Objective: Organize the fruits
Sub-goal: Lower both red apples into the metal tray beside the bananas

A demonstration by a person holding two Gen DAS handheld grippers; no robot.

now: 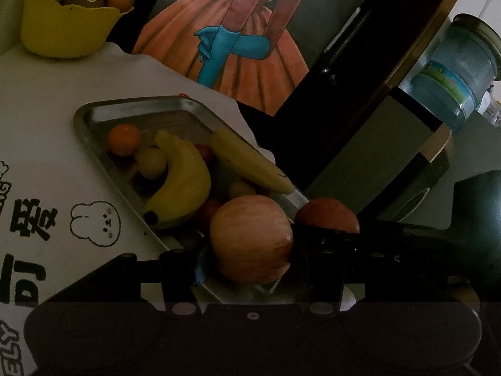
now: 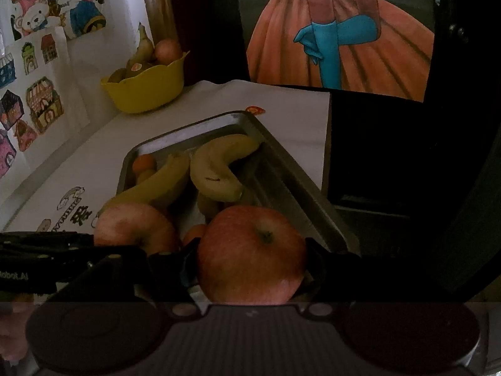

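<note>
Left tool [image 1: 250, 250] pinching a pale red apple [image 1: 250, 238] at the near end of the steel tray [image 1: 94, 116]. Right tool [image 2: 250, 260] pinching a second, redder apple [image 2: 250, 253], stem up, over the same end. Tray holds bananas [image 2: 219, 169] and small round fruit. Worktop [image 1: 47, 109] cover prints a rabbit doodle, Chinese characters and "ELY". Left tool's body reads "Robot.AI". Yellow bowl [image 2: 147, 91] of fruit behind carries one sticker, unreadable.
</note>
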